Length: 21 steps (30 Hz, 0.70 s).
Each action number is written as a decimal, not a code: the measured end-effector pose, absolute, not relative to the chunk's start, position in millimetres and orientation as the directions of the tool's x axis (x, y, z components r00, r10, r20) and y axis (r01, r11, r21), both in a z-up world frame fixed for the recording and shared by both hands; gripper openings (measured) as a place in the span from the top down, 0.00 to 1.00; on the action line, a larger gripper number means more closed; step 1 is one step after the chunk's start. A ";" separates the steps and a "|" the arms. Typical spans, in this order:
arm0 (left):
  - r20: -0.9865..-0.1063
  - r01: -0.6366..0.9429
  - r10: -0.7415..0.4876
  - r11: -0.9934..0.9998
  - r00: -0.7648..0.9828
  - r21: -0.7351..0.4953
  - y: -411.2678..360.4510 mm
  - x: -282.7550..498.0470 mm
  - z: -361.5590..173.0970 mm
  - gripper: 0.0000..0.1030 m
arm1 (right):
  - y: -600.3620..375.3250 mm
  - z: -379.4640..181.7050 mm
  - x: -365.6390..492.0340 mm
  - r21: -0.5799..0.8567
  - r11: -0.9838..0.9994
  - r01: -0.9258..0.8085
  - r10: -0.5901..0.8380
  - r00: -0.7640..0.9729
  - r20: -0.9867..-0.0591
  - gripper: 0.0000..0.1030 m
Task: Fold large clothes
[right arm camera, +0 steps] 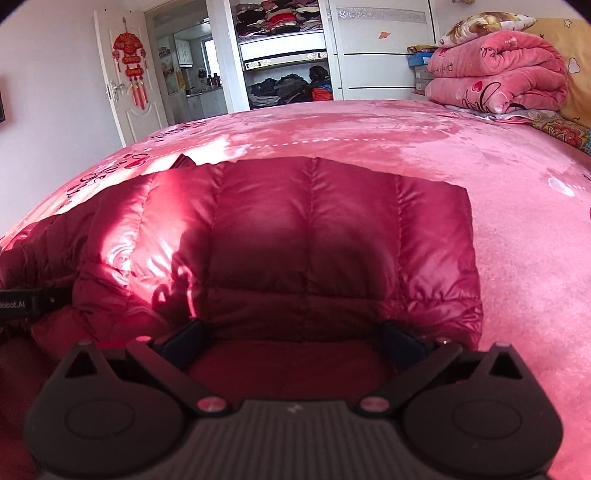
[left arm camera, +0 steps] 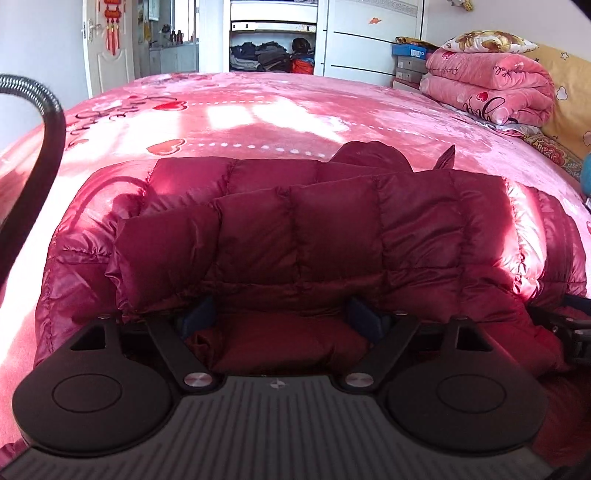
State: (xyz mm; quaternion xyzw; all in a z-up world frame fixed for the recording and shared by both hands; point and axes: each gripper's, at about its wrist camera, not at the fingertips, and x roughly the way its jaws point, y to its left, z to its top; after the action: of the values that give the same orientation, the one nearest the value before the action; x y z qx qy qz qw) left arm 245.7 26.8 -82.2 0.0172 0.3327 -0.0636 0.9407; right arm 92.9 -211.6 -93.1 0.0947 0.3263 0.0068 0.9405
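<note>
- Left gripper (left arm camera: pixel 282 317): fingers spread wide, dark pads at either side of a fold of the down jacket (left arm camera: pixel 295 236). Fingertips were buried under the overhanging quilted edge, so whether the pads touched fabric could not be made out.
- Right gripper (right arm camera: pixel 301 338): fingers likewise spread wide, pads at the near hem of the same jacket; tips partly covered by fabric, no pinch visible.
- One jacket, dark red, shiny, quilted in vertical panels. It lay flat on the bed (right arm camera: pixel 517 229), near edge toward both grippers, far edge about mid-bed.
- In the left wrist view one sleeve or folded panel lay across the jacket body; the hood (left arm camera: pixel 371 157) showed only as a dark hump behind the far edge, rest hidden.
- Jacket's lower part was cut off by the gripper bodies in both views; its left end ran out of frame in the right wrist view.
- One black corrugated cable (left arm camera: pixel 40 110) crossed the left edge of the left view, both ends out of frame.
- Edge of the other gripper showed at each view's side, cut off.
- Far side of the bed: two folded pink blankets (right arm camera: pixel 498 74), stacked, with one floral pillow (right arm camera: pixel 487 24) on top.
- One open wardrobe (right arm camera: pixel 284 62), clothes on two visible shelves; items too small to count.
- One white door (right arm camera: pixel 125 85) with one red hanging ornament (right arm camera: pixel 131 62).
- Sunlight patches washed out parts of the jacket surface; stitching unreadable there.
</note>
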 end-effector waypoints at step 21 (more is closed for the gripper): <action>-0.575 0.134 -0.129 0.990 0.808 -0.035 91.4 75.6 -13.3 0.02 | -220.3 -51.9 16.0 0.214 0.968 0.130 0.023 0.805 -0.593 0.01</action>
State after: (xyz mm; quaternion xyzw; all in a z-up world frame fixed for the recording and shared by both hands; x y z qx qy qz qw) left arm 75.6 91.4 -13.3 0.0037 0.3019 -0.0692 0.9508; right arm 16.0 -220.3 -51.9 0.1231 0.3108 -0.0284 0.9421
